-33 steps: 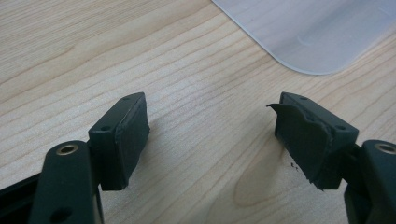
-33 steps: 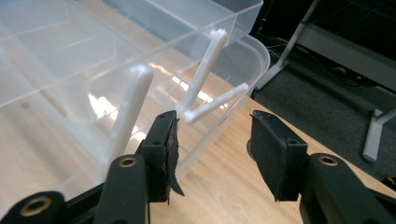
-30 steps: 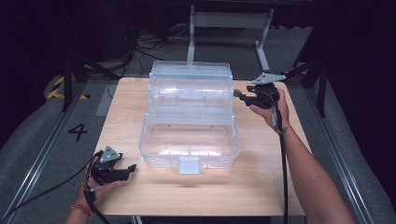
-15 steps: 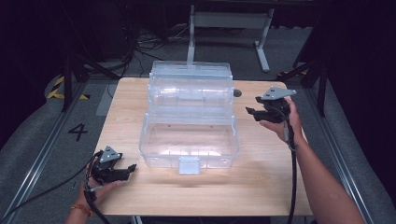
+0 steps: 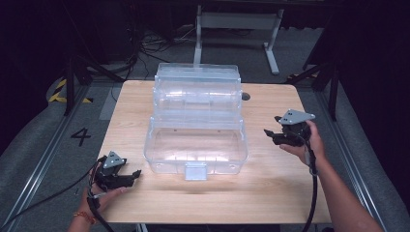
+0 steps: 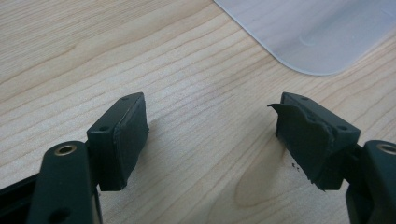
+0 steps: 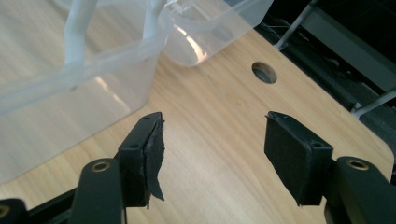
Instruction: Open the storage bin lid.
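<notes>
A clear plastic bin stands on the wooden table with its lid swung up and back and a latch tab on its front wall. My right gripper hovers right of the bin, apart from it. Its jaws have just been opening and nothing is between them; the bin's wall lies beyond its left jaw. My left gripper rests near the table's front left, open and empty, with a corner of the bin ahead of it.
A round cable hole sits in the tabletop behind the right gripper's reach, also seen as a hole in the right gripper view. Dark floor, cables and a metal stand lie beyond the far edge.
The right gripper has come away from the lid's right edge, moving nearer and lower beside the bin, and its jaws have widened. The left gripper has stayed put.
</notes>
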Demonstrator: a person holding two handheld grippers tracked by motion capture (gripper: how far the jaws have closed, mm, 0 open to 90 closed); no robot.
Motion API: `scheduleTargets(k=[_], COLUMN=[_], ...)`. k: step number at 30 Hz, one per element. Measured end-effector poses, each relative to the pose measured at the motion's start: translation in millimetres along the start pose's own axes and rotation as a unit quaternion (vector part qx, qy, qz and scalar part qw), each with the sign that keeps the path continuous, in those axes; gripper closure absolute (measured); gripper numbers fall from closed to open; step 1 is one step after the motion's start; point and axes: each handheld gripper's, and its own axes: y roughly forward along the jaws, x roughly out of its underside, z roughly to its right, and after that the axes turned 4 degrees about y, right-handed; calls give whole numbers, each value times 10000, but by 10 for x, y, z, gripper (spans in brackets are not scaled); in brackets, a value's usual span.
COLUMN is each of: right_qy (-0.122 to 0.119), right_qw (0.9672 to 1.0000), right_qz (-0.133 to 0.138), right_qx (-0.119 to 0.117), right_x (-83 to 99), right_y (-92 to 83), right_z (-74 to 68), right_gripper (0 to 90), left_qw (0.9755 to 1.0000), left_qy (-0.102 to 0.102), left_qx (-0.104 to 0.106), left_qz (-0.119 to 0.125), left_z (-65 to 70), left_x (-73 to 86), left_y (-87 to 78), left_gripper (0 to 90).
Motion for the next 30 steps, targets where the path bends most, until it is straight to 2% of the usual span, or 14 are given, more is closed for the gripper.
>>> scheduleTargets(k=[6, 12, 14, 16, 17, 22, 23, 24, 26, 30], right_qy=[-62, -27, 81, 57, 5, 49, 93, 238, 368, 649], right_qw=[9998, 9998, 9997, 9997, 9996, 9991, 9992, 9991, 9991, 9976], right_qz=[-166, -204, -217, -256, -286, -388, -356, -336, -188, -248], right_qx=[18, 31, 11, -14, 8, 156, 126, 33, 27, -5], right_x=[242, 424, 540, 608, 640, 797, 846, 896, 1026, 1228], right_y=[-44, -65, -79, -90, -93, -124, -144, -161, -214, -271], right_z=[-87, -143, -182, -216, -229, -293, -298, -293, -297, -317], right_gripper=[372, 367, 343, 335, 327, 278, 253, 239, 230, 213], left_qw=[10000, 10000, 10000, 10000, 10000, 10000, 10000, 10000, 10000, 10000], left_qy=[5, -7, -7, 9, 8, -5, 2, 3, 32, 22], left_qx=[-4, -9, -18, -18, -19, -16, -15, -13, -28, -25], left_qz=[-2, 7, 0, -6, -7, -13, -6, 13, -30, -23], left_z=[-1, 0, 2, -1, 0, 0, -2, -3, -9, -11], left_x=[0, 0, 1, 0, 0, 1, 1, 0, -5, -9], left_y=[0, 1, 0, -2, -2, -2, -1, 4, 1, 6], left_gripper=[256, 255, 254, 254, 254, 254, 253, 253, 251, 250])
